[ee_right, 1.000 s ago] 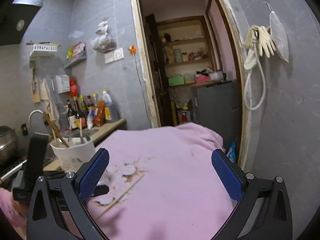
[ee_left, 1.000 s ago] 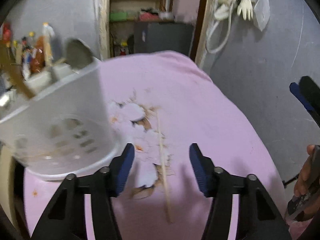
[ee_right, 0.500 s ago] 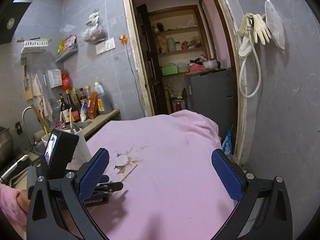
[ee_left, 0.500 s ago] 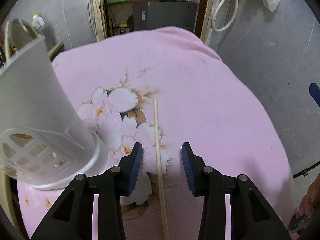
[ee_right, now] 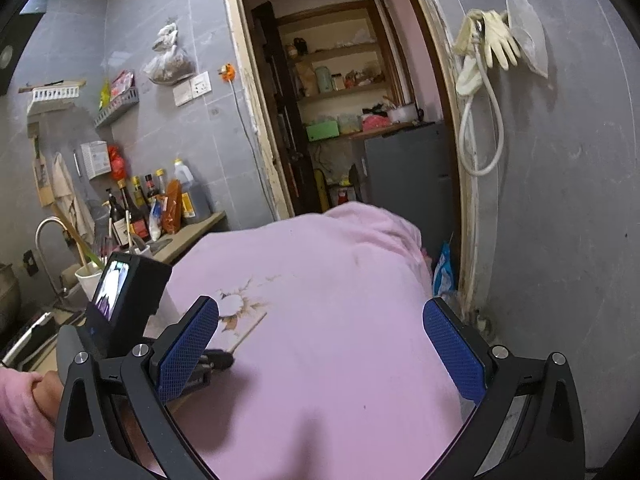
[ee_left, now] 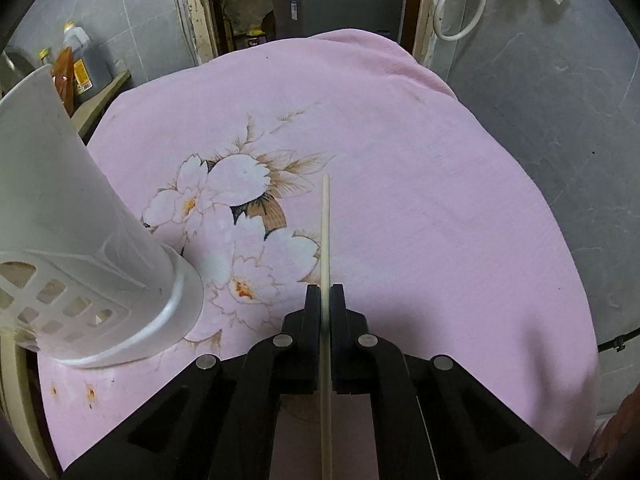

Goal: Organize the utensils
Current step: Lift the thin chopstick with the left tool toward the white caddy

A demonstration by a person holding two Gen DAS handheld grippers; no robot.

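Note:
A single pale wooden chopstick [ee_left: 325, 232] lies on the pink flowered cloth [ee_left: 420, 200]. My left gripper [ee_left: 325, 300] is shut on the chopstick, near its middle, low over the cloth. The white plastic utensil holder [ee_left: 72, 240] stands to its left. In the right wrist view the chopstick [ee_right: 250, 330] shows faintly on the cloth ahead of the left gripper body [ee_right: 120, 304]. My right gripper [ee_right: 320, 344] is wide open and empty above the cloth. The holder [ee_right: 90, 280], with utensils in it, is partly hidden behind the left gripper.
A counter with bottles [ee_right: 160, 208] and a sink tap [ee_right: 48, 232] is at the left. A doorway [ee_right: 352, 120] is beyond the table. A grey wall with hanging gloves [ee_right: 492, 44] and hose is on the right.
My left gripper moved forward and down over the chopstick and its jaws closed on it. The right gripper stayed open and drifted slightly.

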